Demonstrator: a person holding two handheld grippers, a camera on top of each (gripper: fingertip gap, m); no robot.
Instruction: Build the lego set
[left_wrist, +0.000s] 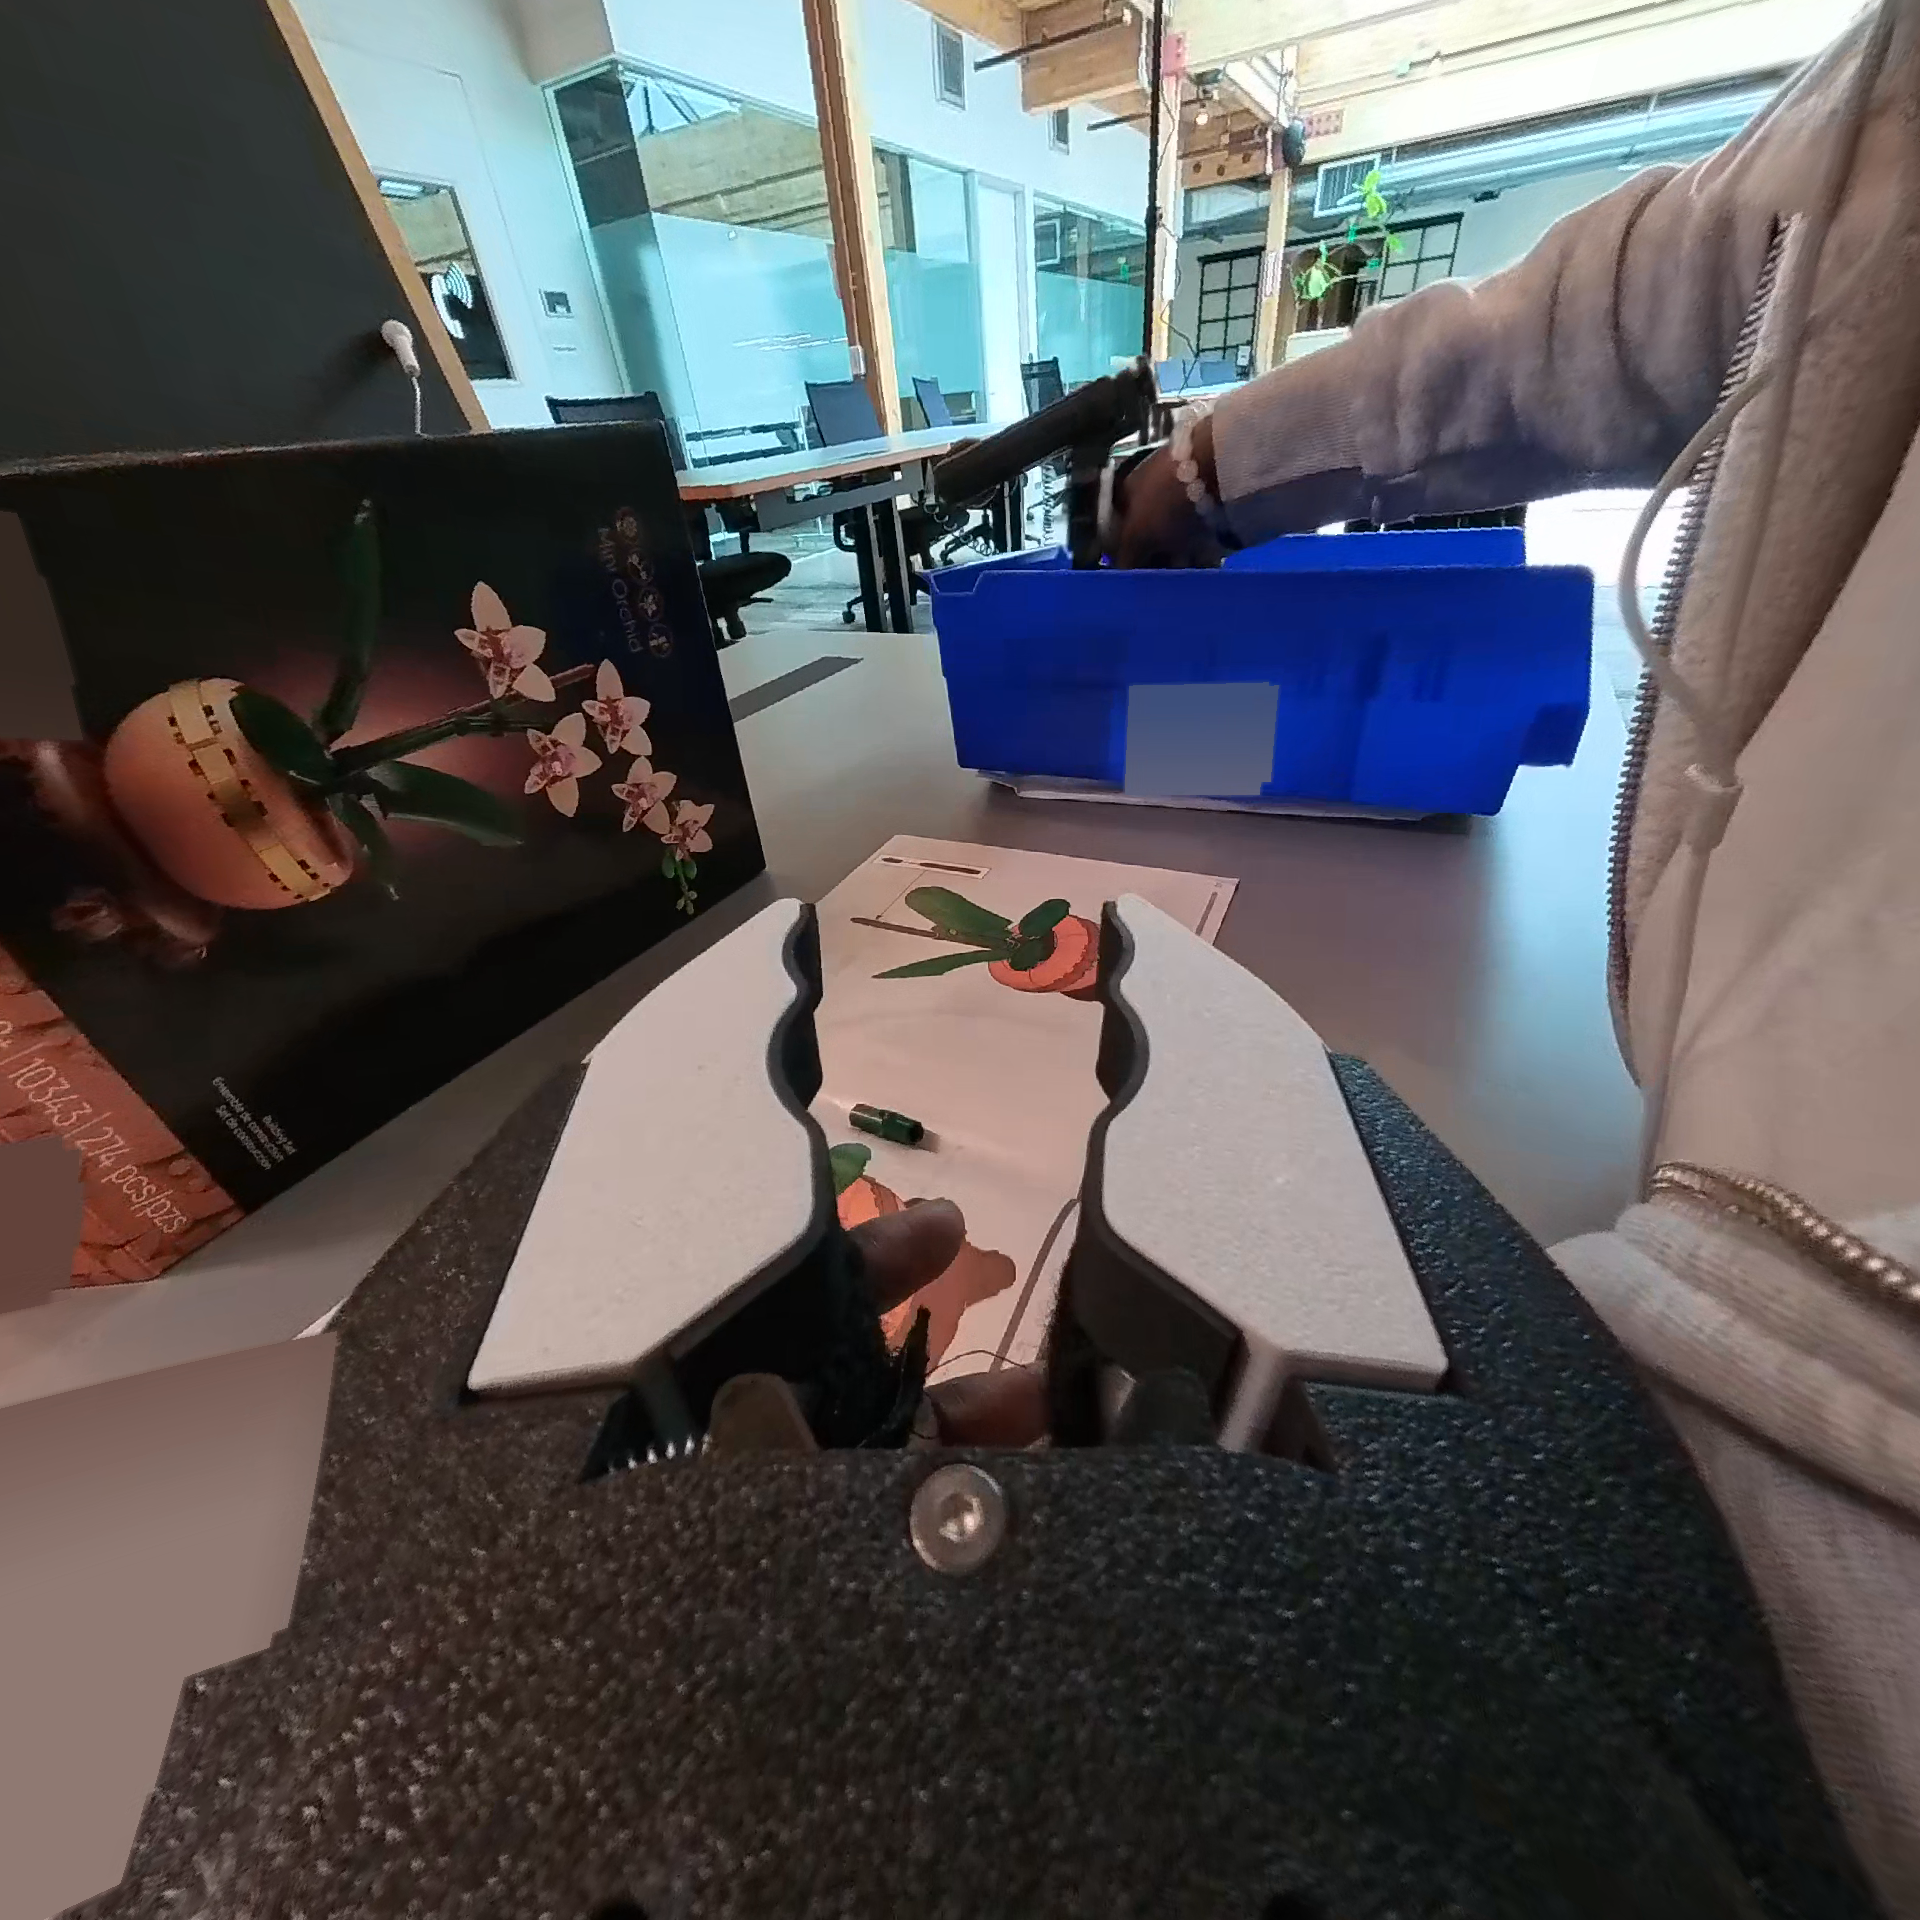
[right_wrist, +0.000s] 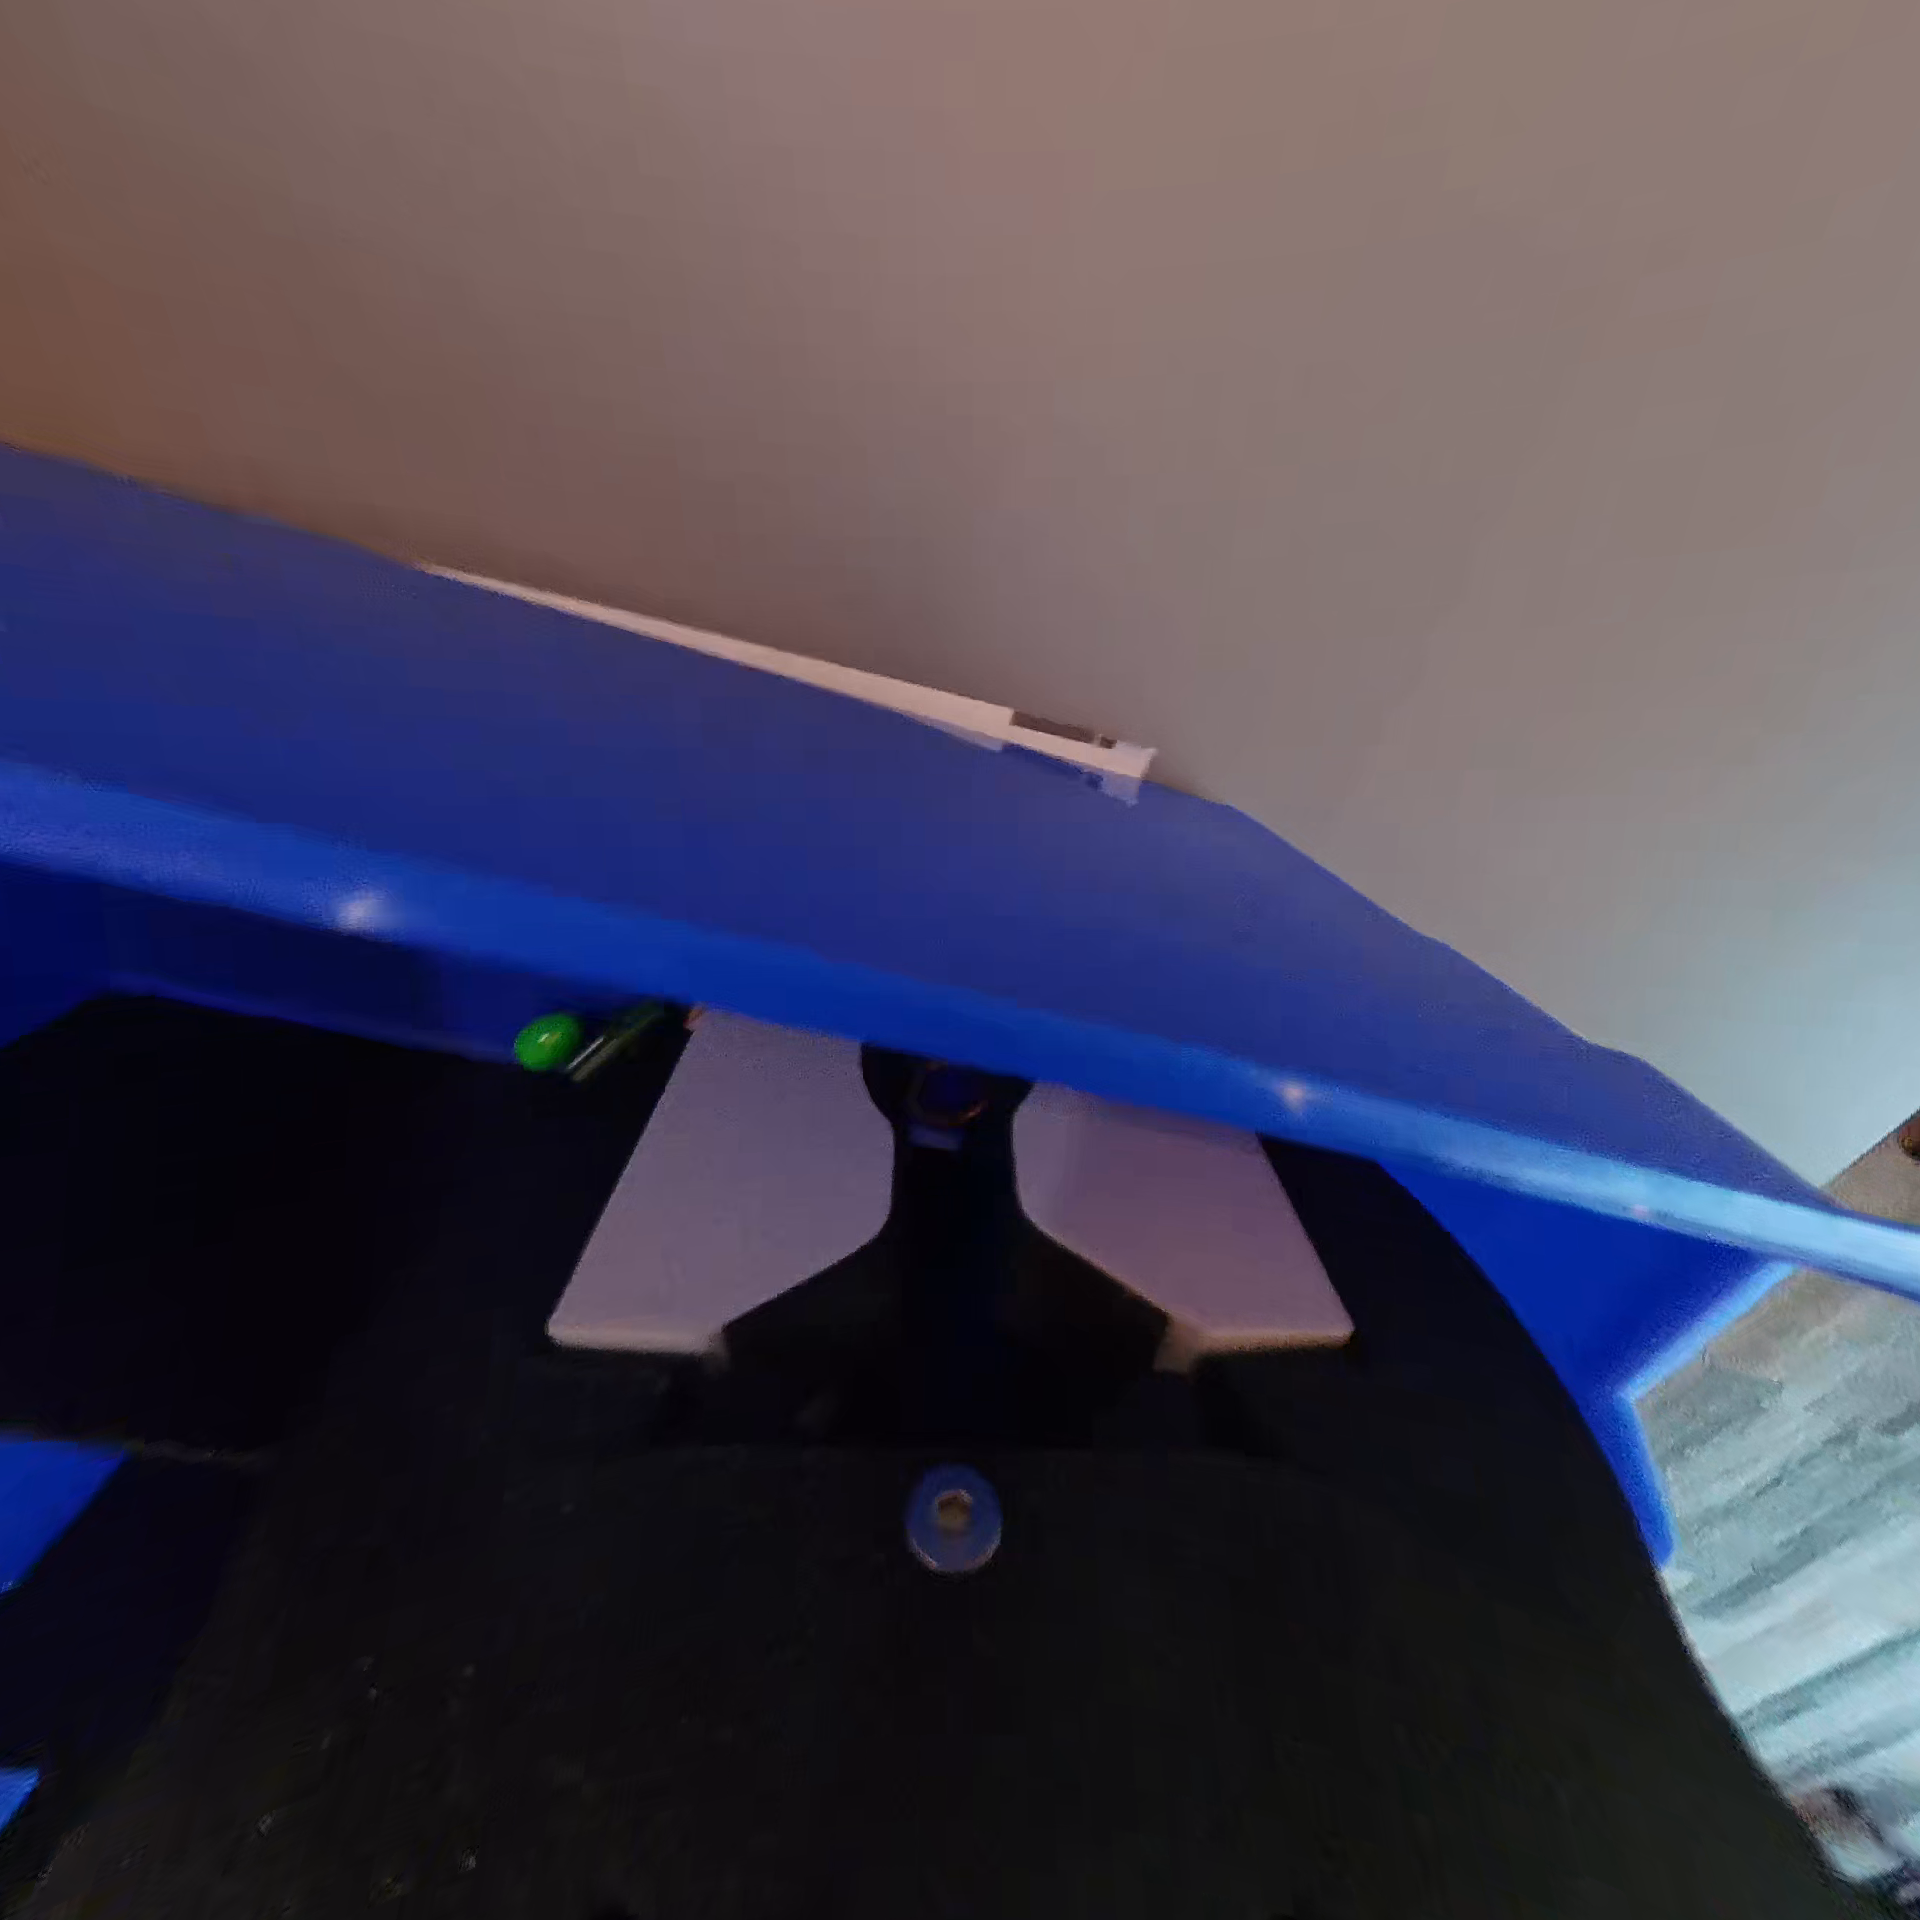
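Two grippers: my left (left_wrist: 956, 1023) hangs spread over the booklet (left_wrist: 1023, 997), a green peg (left_wrist: 885, 1124) lying loose below. My right (right_wrist: 951, 1091) digs blind in the bin (right_wrist: 935, 904), grip unclear; it could snag the rim.

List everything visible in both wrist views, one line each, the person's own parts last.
lego box: 1, black with flower picture, standing on the table's left.
instruction sheet: 1, white with printed drawings, flat on table under the left tongs.
small lego piece: 1, dark green, lying on the sheet.
blue bin: 1, far side of table, on a white paper.
green pieces: bright green one beside a darker one, inside bin; count unclear.
table: 1, grey.
sleeve: cream, reaching into bin.
left tongs: open, above sheet.
right tongs: inside bin, tips hidden by rim.
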